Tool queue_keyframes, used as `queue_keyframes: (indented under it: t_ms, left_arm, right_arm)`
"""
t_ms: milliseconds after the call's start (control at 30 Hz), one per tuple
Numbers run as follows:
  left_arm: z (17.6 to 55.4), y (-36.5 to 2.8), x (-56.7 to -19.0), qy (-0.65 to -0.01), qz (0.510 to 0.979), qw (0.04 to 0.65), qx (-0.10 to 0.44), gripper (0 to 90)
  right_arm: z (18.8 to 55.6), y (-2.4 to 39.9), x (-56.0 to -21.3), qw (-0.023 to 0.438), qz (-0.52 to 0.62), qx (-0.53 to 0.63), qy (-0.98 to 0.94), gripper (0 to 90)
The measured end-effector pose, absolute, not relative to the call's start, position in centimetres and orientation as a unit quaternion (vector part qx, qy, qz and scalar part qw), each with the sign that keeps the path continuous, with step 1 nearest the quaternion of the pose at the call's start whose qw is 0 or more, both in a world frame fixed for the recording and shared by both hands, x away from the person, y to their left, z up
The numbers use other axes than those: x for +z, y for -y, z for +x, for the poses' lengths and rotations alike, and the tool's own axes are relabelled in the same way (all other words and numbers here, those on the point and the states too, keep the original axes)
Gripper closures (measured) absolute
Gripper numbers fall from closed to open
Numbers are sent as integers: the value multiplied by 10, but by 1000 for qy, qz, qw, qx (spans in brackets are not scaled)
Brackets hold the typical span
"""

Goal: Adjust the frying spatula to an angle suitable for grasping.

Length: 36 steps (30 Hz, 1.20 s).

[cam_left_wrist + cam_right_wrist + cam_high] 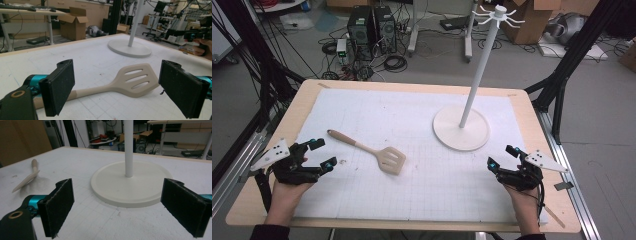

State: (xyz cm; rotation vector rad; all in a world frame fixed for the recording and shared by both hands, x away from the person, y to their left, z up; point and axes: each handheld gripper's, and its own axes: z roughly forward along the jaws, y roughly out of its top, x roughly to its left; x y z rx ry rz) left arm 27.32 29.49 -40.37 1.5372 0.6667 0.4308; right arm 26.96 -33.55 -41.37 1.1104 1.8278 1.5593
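Spatula [371, 151] lies flat on the white mat of the worktop [257, 200], a bit left of the middle, its handle pointing to the far left corner. It looks set out ready to be picked up. The left gripper [319, 155] sits just left of it near the front edge, fingers [60, 85] spread wide and holding nothing. The right gripper [502, 157] waits near the front right corner, fingers [58, 203] released too. The tall white stand [462, 127] rises right of the middle; its hooks on top could be for hanging the spatula. The high view shows those hooks. The left gripper view shows the spatula's slots up close, and the right gripper view shows the stand's round base.
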Motion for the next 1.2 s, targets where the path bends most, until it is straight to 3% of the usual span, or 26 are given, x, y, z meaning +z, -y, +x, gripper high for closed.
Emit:
queue_keyframes:
  t_ms: [1200]
  left_arm:
    - [272, -301, -399, -289, 674, 651, 197, 139]
  right_arm:
    - [266, 331, -409, 250, 391, 576, -673, 103]
